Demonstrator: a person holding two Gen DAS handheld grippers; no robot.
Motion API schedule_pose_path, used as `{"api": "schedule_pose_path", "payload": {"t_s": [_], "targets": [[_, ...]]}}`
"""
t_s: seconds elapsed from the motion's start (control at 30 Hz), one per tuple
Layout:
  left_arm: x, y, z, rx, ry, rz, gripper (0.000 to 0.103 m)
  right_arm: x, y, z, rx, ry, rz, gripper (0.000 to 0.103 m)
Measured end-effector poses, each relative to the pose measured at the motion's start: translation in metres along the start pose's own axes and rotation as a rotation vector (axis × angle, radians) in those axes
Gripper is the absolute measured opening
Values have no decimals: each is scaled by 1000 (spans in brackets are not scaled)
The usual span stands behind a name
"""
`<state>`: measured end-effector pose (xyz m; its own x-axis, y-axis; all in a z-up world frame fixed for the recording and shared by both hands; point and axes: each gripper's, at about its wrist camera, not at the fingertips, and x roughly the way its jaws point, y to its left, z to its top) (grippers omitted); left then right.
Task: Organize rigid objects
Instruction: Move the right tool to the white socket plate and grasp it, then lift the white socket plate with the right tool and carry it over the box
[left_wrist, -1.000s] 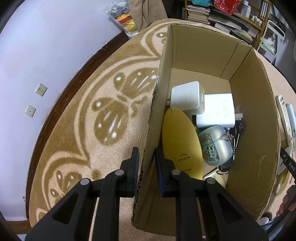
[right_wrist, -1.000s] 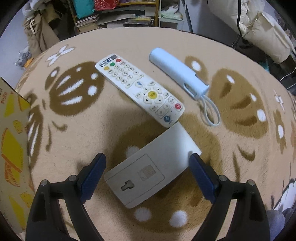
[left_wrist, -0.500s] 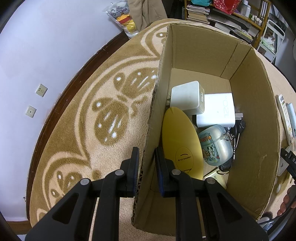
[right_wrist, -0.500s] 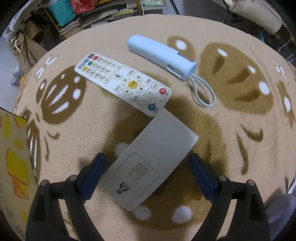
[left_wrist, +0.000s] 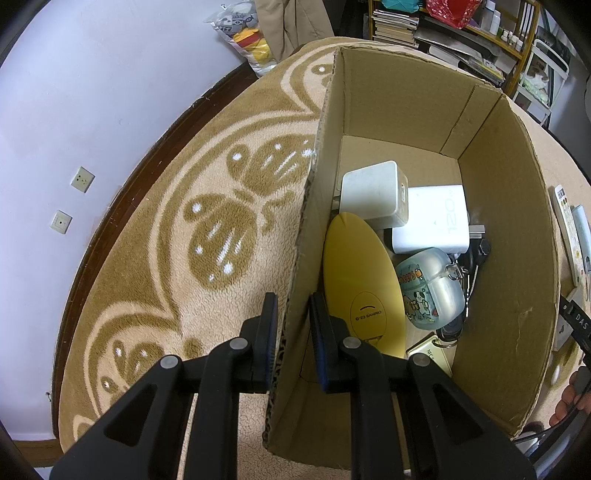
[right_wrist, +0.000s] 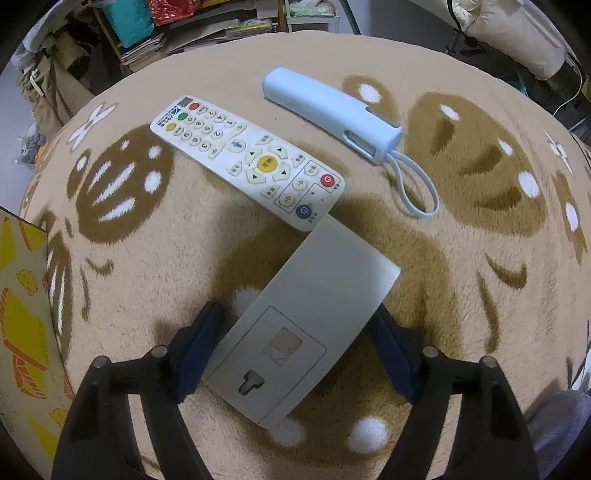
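Observation:
My left gripper (left_wrist: 294, 301) is shut on the near left wall of an open cardboard box (left_wrist: 498, 221), one finger inside and one outside. In the box lie a yellow oval case (left_wrist: 360, 280), a white cube (left_wrist: 373, 195), a white charger (left_wrist: 432, 221) and a translucent blue case (left_wrist: 428, 291). My right gripper (right_wrist: 297, 314) points down over a flat white device (right_wrist: 306, 317) on the rug. Its jaws are closing, with the device between them and the pads close to its two long edges. I cannot see them pressing on it.
A white remote (right_wrist: 247, 162) touches the device's far corner. Beyond it lies a light blue stick with a cord loop (right_wrist: 332, 114). The box's printed outer side (right_wrist: 22, 314) stands at the left. Shelves and clutter ring the patterned rug (right_wrist: 480, 166).
The right gripper's fingers have come inward toward the white device's edges, and the gripper has rolled a little. The left gripper and the box have not moved.

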<state>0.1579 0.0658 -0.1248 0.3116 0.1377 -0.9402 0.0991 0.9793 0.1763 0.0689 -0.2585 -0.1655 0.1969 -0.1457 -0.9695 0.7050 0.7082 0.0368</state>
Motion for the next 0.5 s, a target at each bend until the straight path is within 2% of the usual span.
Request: {"api": "schedule_pose_path", "payload": {"t_s": [0.1, 0.23, 0.4, 0.5], "targets": [[0, 0, 0, 0, 0, 0, 17, -3, 1, -3, 1, -4, 0, 80], [0, 0, 0, 0, 0, 0, 17, -8, 0, -4, 6, -7, 7, 68], [0, 0, 0, 0, 0, 0, 17, -12, -3, -2, 7, -4, 13, 63], [0, 0, 0, 1, 0, 1, 17, -18, -4, -1, -3, -7, 24, 54]]}}
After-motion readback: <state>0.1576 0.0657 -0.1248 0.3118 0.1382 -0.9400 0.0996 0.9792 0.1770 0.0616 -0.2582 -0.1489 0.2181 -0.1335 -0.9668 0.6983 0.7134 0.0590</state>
